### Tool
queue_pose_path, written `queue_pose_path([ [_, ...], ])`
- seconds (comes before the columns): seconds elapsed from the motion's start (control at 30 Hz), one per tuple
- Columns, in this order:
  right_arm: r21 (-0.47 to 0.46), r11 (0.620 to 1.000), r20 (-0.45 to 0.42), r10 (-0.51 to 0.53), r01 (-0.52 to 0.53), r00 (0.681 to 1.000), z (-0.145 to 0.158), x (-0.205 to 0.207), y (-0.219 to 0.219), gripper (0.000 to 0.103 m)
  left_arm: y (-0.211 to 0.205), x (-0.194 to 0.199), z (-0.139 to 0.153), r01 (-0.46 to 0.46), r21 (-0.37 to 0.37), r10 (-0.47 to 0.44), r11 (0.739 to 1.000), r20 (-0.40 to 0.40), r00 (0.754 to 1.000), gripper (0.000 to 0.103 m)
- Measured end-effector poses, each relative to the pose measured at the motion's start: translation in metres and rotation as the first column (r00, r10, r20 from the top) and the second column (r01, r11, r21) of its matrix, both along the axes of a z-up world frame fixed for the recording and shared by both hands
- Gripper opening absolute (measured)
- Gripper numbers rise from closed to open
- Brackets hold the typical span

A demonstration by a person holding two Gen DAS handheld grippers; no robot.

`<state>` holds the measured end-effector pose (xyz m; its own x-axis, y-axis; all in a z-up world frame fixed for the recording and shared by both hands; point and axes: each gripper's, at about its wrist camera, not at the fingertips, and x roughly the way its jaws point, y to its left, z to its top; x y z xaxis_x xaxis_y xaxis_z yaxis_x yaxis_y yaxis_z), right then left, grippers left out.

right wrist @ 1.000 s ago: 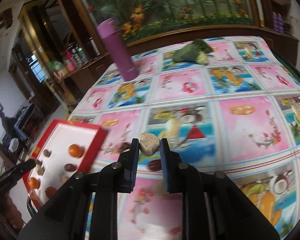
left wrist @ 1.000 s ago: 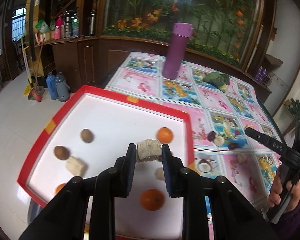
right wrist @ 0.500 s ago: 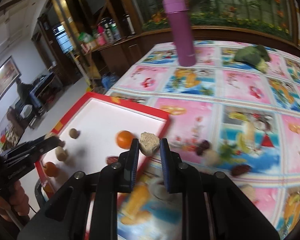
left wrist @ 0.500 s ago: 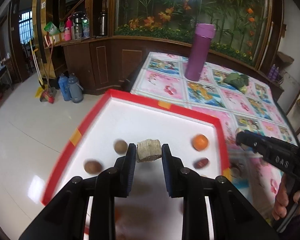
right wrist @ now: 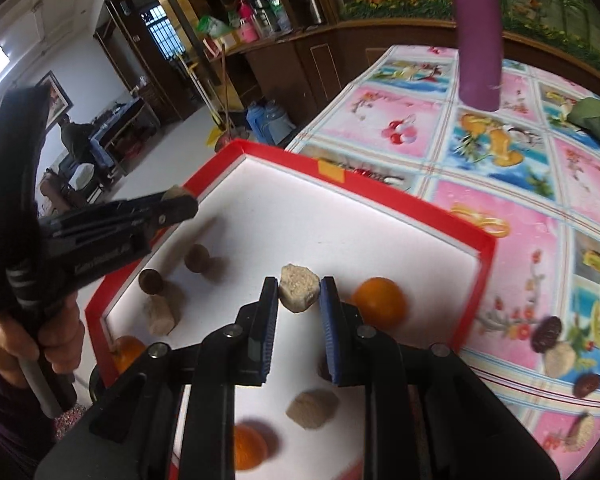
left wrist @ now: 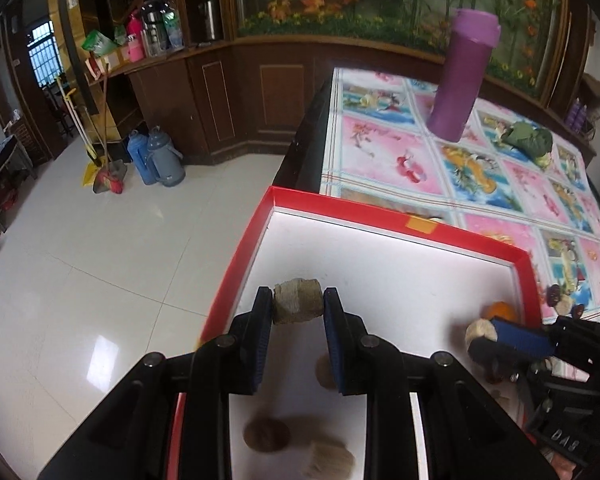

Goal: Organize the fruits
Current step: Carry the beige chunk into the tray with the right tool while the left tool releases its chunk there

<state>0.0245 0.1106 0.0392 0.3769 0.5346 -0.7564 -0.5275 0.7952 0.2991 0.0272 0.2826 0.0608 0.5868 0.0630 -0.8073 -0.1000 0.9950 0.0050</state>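
A red-rimmed white tray (left wrist: 396, 224) (right wrist: 440, 222) sits at the table's near-left corner. My left gripper (left wrist: 297, 309) is shut on a tan fibrous chunk (left wrist: 297, 306) above the tray's left rim. My right gripper (right wrist: 299, 294) is shut on a smaller tan chunk (right wrist: 299, 294) above the tray's right part, beside an orange (right wrist: 379, 303). In the tray lie two brown round fruits (right wrist: 196, 257), tan chunks (right wrist: 162, 314), and more oranges (right wrist: 249, 447). The right gripper also shows in the left wrist view (left wrist: 496, 334).
A purple flask (left wrist: 462, 76) (right wrist: 478, 36) and a green vegetable (left wrist: 530, 142) stand farther back on the patterned tablecloth (left wrist: 384, 156). Dark red dates and tan pieces (right wrist: 558, 354) lie on the cloth right of the tray. Tiled floor drops off left of the table.
Both grippers, each keeping its chunk, have moved left over the tray. The left one now hangs over the tray's left rim; the right one has come in from the cloth.
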Motion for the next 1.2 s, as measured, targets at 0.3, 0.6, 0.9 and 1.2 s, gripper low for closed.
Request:
queue_pose_path([
  [0.3, -0.035, 0.999, -0.044, 0.036, -0.038, 0.998, -0.019, 0.002, 0.023, 0.023, 0.000, 0.021, -0.015, 0.036, -0.013, -0.037, 0.999, -0.073, 0.997, 0.025],
  [0.6, -0.099, 0.993, -0.020, 0.059, -0.061, 0.998, -0.016, -0.007, 0.031, 0.026, 0.004, 0.014, -0.021, 0.002, 0.008, -0.001, 1.000, -0.089, 0.996, 0.029],
  [0.9, 0.000, 1.000, 0.085, 0.015, -0.015, 0.996, 0.016, -0.031, -0.011, 0.056, -0.026, -0.021, 0.011, 0.055, 0.035, -0.056, 0.998, 0.035, 0.998, 0.042],
  [1.2, 0.002, 0.984, 0.144, -0.179, 0.181, 0.973, 0.027, -0.058, -0.130, 0.057, -0.095, -0.042, 0.025, 0.249, 0.024, -0.250, 0.968, 0.096, 0.964, 0.047],
])
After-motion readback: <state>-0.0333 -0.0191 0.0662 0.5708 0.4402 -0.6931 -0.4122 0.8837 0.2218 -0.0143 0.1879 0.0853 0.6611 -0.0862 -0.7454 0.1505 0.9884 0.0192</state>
